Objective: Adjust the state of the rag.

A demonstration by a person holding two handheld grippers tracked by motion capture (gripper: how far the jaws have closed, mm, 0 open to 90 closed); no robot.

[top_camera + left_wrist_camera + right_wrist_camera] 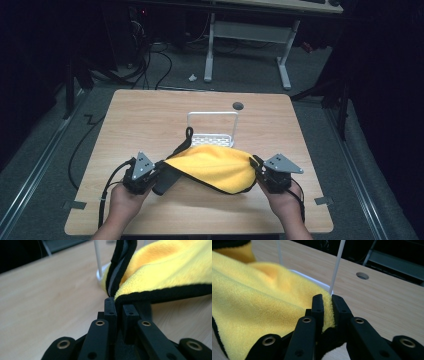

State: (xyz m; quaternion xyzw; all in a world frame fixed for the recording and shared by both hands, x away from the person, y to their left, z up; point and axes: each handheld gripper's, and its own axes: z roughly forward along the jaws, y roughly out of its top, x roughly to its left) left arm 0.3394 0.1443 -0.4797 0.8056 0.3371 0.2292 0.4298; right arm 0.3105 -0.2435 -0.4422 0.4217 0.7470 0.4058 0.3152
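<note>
Two grippers, left [150,176] and right [261,172], each pinch an opposite black-edged corner of the yellow cloth [212,165], holding it taut and lifted just in front of the white rack [212,127] so it hangs spread for handling.

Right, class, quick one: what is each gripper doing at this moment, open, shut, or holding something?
Left gripper: shut on the black-trimmed edge of the yellow cloth.
Right gripper: shut on the opposite side of the yellow cloth.
</note>
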